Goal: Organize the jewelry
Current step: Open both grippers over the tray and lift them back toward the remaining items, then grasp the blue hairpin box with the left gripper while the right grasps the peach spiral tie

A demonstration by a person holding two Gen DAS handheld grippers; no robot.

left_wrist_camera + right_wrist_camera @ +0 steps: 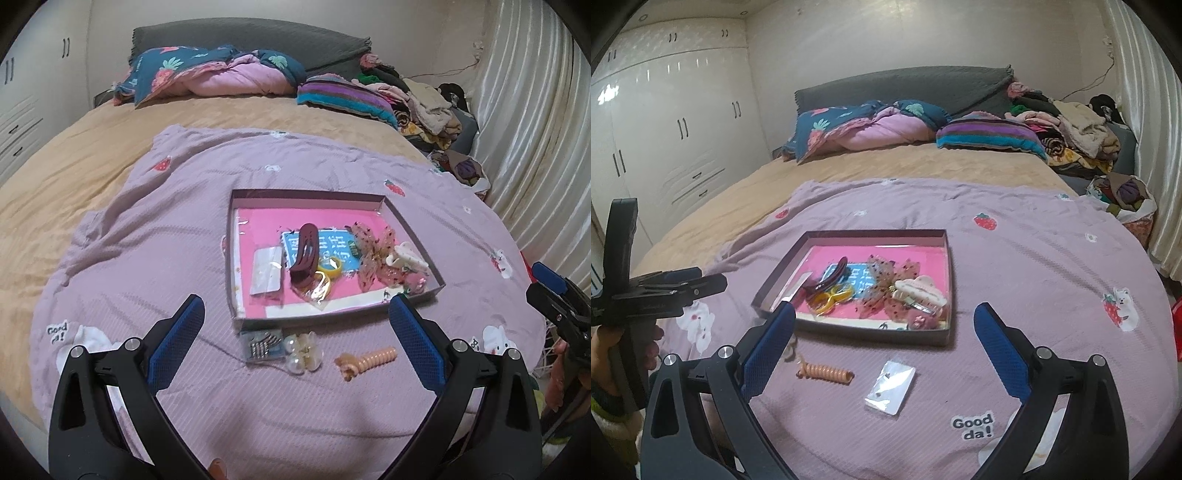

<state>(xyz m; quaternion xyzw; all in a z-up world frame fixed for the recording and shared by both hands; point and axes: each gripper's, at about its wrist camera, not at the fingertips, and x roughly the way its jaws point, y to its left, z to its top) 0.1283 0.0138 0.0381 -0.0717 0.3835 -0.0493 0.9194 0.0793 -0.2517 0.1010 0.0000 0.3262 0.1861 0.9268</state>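
A shallow box (413, 229) (849, 334) with a pink floor lies on a lilac blanket. It holds a maroon hair clip (304, 254), a yellow ring (330, 266), a dotted bow (369, 254) and a white claw clip (406, 256) (918, 290). In front of the box lie a pearl earring pack (301, 350), a striped clip card (260, 345), an orange spiral hair tie (369, 360) (825, 373) and a small clear packet (890, 387). My left gripper (295, 321) is open above these loose items. My right gripper (884, 325) is open and empty.
The lilac blanket (147, 240) covers a tan bed. Pillows and a folded quilt (214, 74) lie at the headboard. A clothes pile (424, 99) sits at the far right by a curtain. White wardrobes (665, 129) stand to the left.
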